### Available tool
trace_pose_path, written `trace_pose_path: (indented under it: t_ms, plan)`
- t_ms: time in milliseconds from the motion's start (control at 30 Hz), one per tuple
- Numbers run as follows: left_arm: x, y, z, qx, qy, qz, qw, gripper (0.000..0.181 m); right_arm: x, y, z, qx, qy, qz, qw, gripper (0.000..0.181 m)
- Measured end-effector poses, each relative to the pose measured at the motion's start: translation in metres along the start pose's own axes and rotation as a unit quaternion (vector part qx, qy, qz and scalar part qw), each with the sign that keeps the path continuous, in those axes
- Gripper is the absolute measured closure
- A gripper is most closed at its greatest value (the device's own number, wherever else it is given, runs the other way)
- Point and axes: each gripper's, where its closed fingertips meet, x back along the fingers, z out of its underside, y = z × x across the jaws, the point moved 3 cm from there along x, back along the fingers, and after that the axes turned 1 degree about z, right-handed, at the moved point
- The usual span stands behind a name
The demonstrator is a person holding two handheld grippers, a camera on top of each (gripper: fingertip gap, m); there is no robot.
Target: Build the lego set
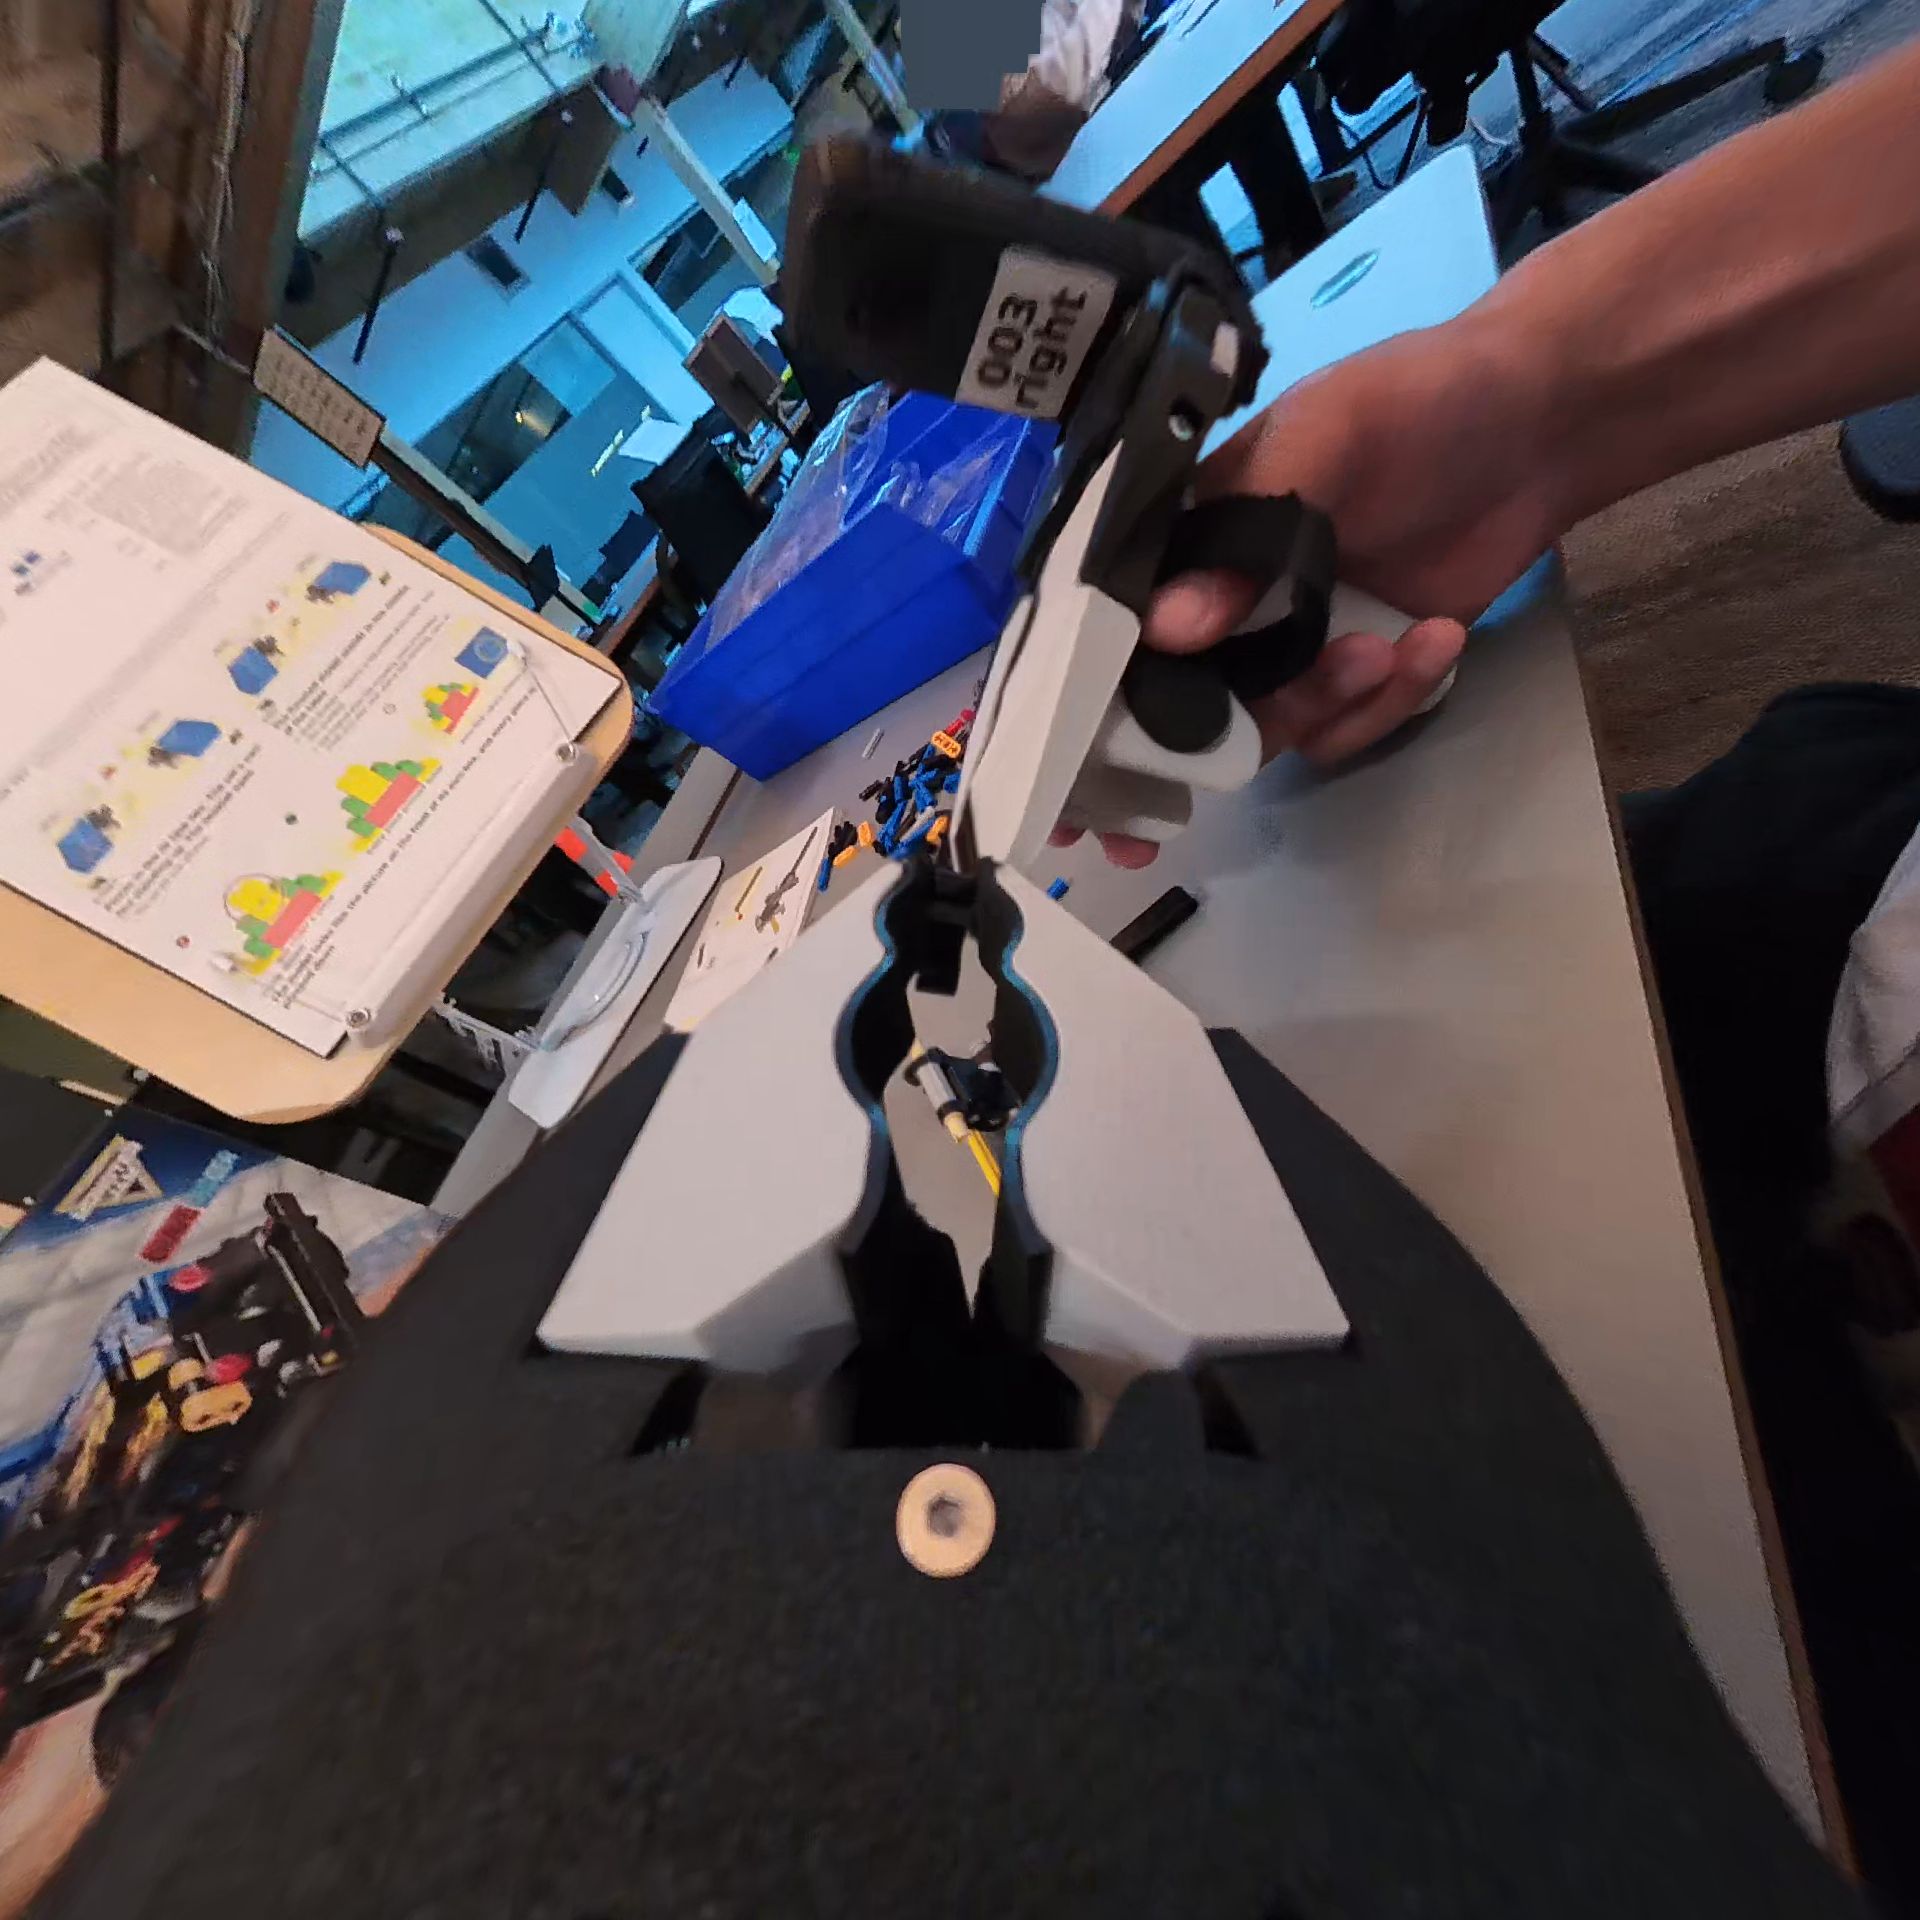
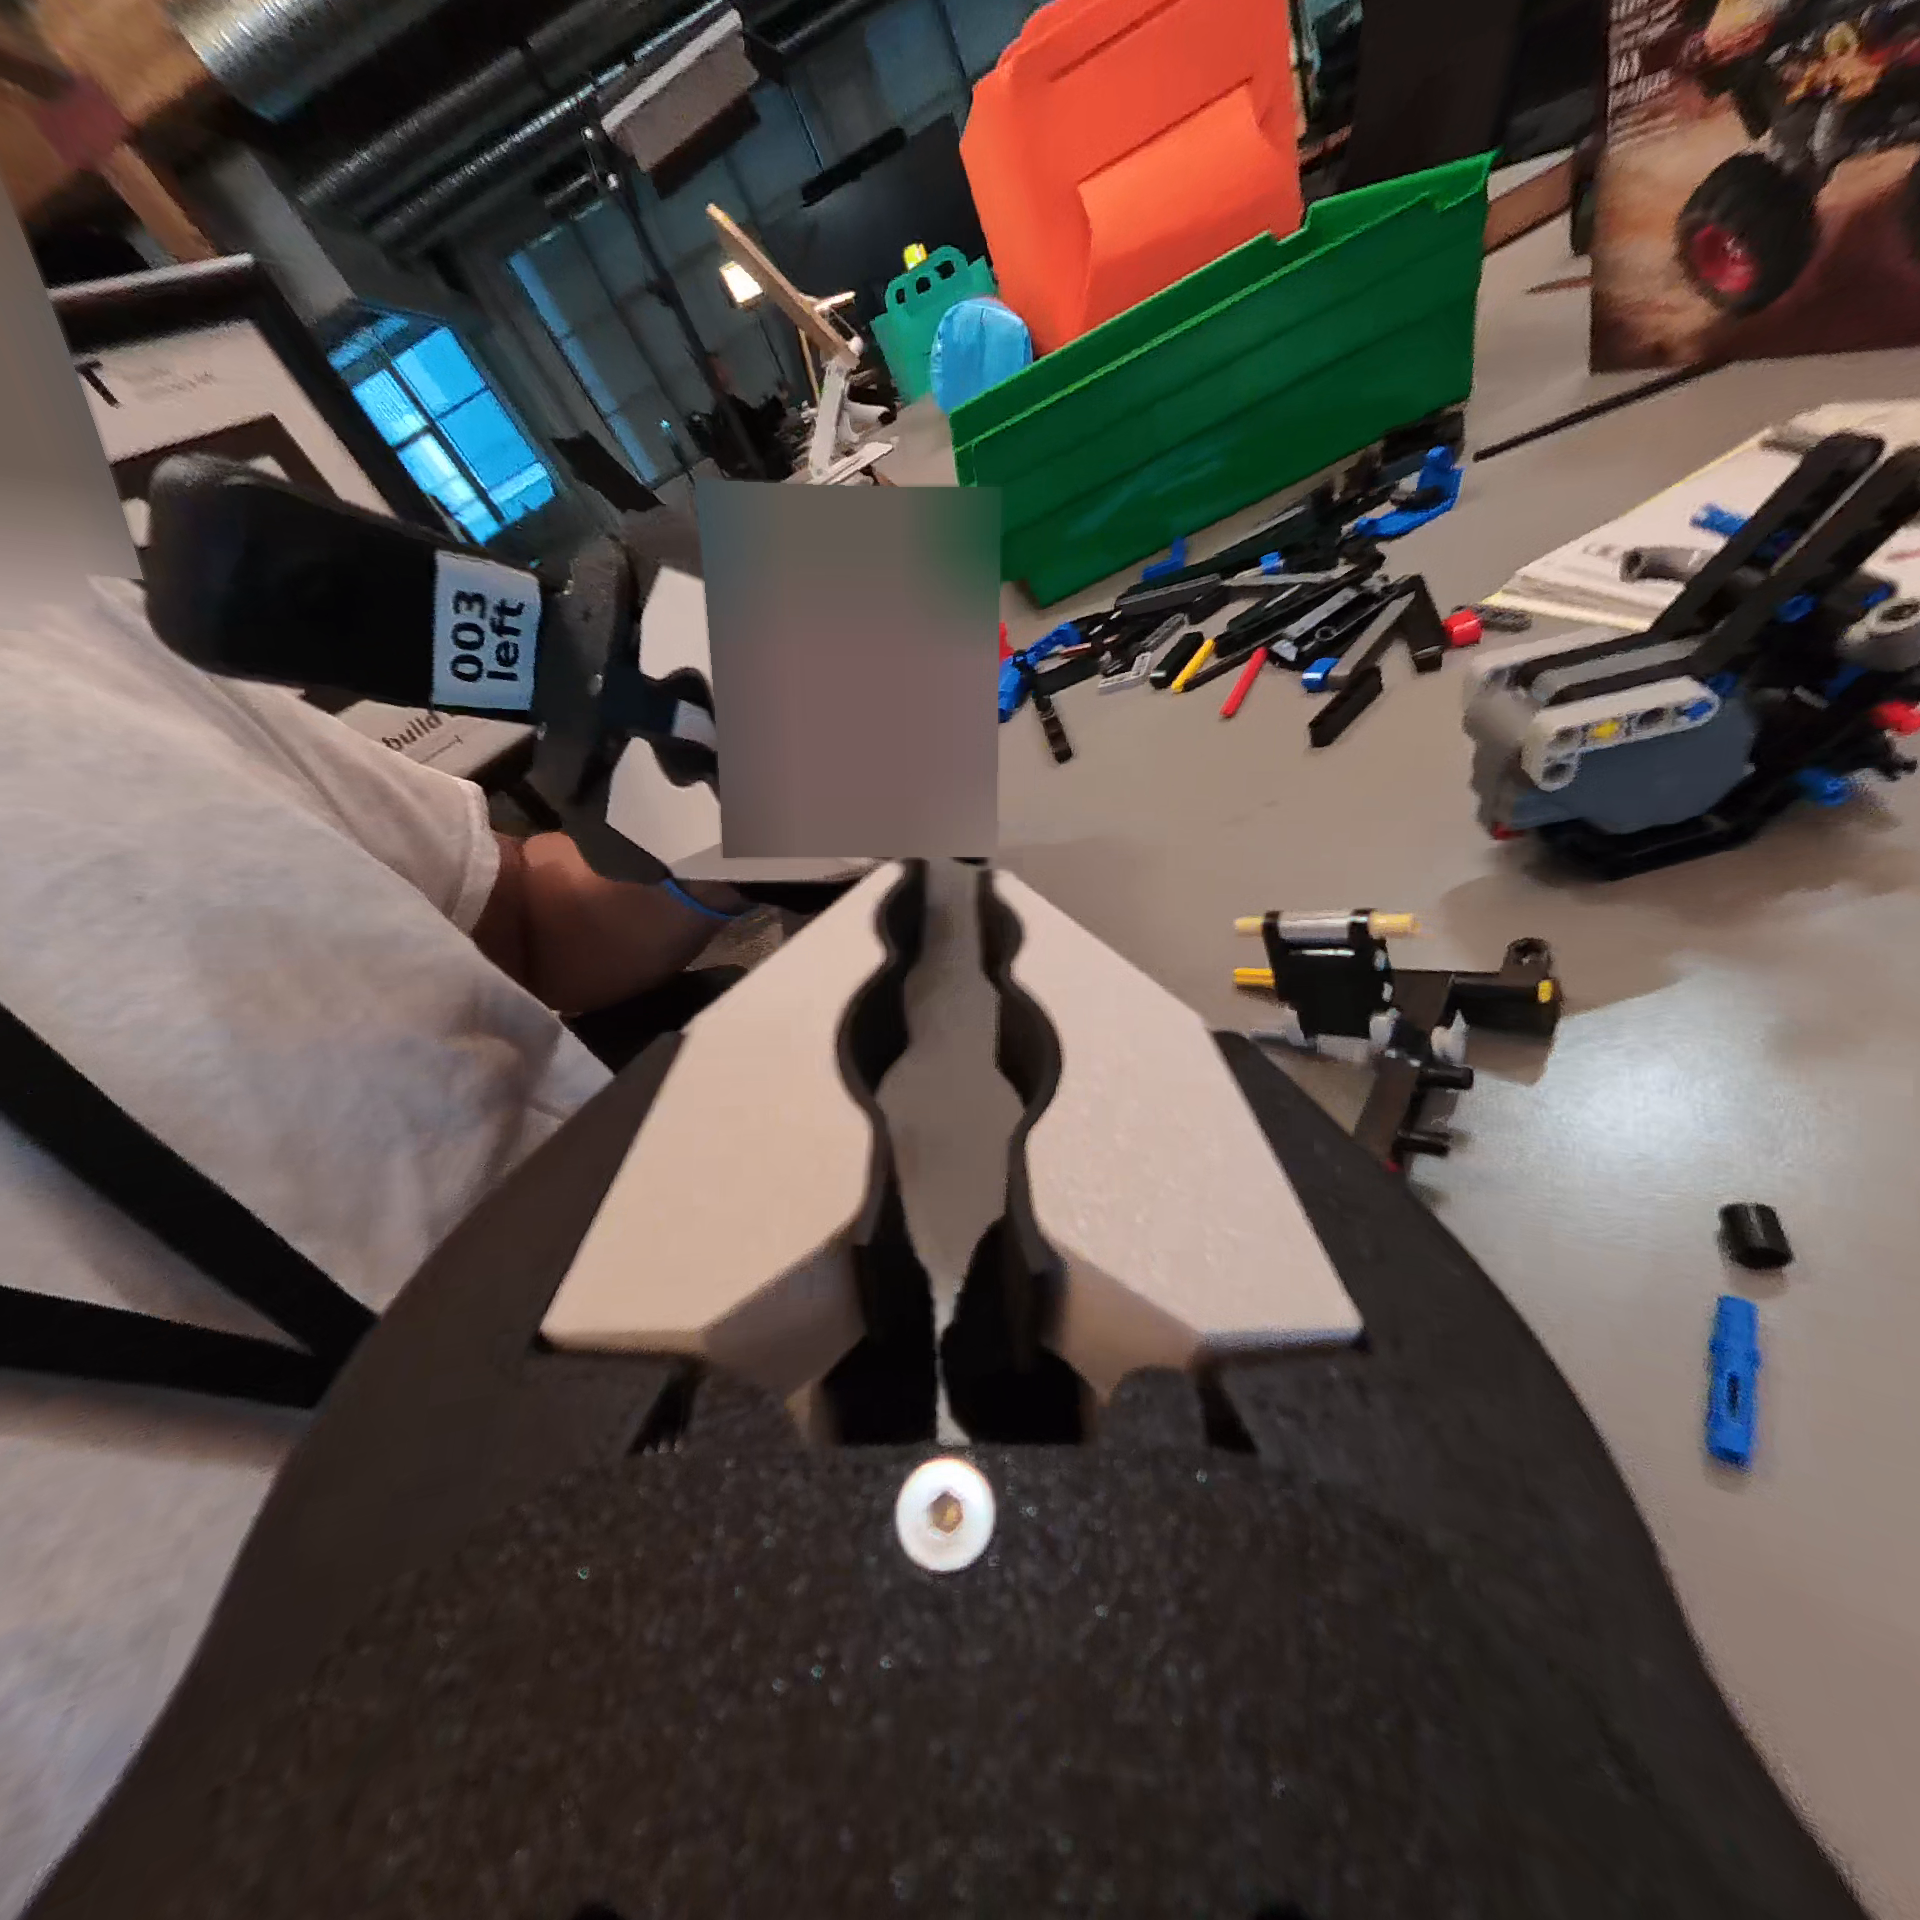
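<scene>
In the left wrist view my left gripper (image 1: 940,904) is shut on a small black lego piece (image 1: 935,940) that stands between its fingertips above the grey table (image 1: 1403,1039). A yellow axle with a grey and black connector (image 1: 961,1101) shows through the gap lower down; I cannot tell if it joins the held piece. My right gripper (image 1: 966,857), held by a hand (image 1: 1382,540), points down with its tips right at that black piece. In the right wrist view my right gripper (image 2: 948,883) stands slightly open with only table showing between its fingers. The left gripper's body (image 2: 582,665) is at the left, its fingers behind a blurred patch.
A small black sub-assembly with yellow pins (image 2: 1371,997), a blue pin (image 2: 1733,1377) and a black bush (image 2: 1754,1234) lie to the right. Farther off are a part-built model (image 2: 1662,727), loose beams (image 2: 1247,634), a green bin (image 2: 1226,416), a blue bin (image 1: 852,623), small pins (image 1: 904,800) and an instruction stand (image 1: 260,707). Less than 4 cm separates the two grippers' tips.
</scene>
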Motion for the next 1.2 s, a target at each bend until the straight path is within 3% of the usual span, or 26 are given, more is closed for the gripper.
trace_pose_path:
  t_ms: [67,367,500,633,700,933,1100,1200]
  plan:
    - [0.001,-0.001,-0.002,-0.011,-0.009,0.007,1.0,0.175,0.003,-0.004,-0.001,-0.014,-0.004,-0.011,1.0,0.162]
    - [0.001,-0.005,-0.008,-0.032,-0.043,0.015,0.998,0.175,0.006,0.004,-0.005,-0.038,-0.02,-0.063,0.997,0.175]
    - [-0.003,0.003,0.004,0.007,0.004,-0.022,1.0,0.174,0.005,-0.007,-0.011,0.026,-0.041,0.036,0.998,0.175]
    - [-0.008,0.016,0.018,0.159,0.026,-0.064,0.985,0.156,0.008,-0.02,-0.021,0.105,-0.078,0.179,0.975,0.175]
    - [-0.01,0.016,0.021,0.219,0.018,-0.062,0.974,0.156,0.01,-0.022,-0.023,0.127,-0.092,0.22,0.963,0.175]
    - [-0.022,0.013,0.016,0.349,-0.015,-0.022,0.937,0.155,0.01,-0.016,-0.026,0.13,-0.125,0.23,0.956,0.175]
    - [-0.021,0.019,0.018,0.34,-0.021,-0.047,0.939,0.176,0.009,-0.013,-0.025,0.146,-0.121,0.234,0.954,0.175]
    - [-0.02,0.018,0.018,0.331,-0.019,-0.056,0.942,0.179,0.006,-0.015,-0.022,0.121,-0.116,0.217,0.962,0.175]
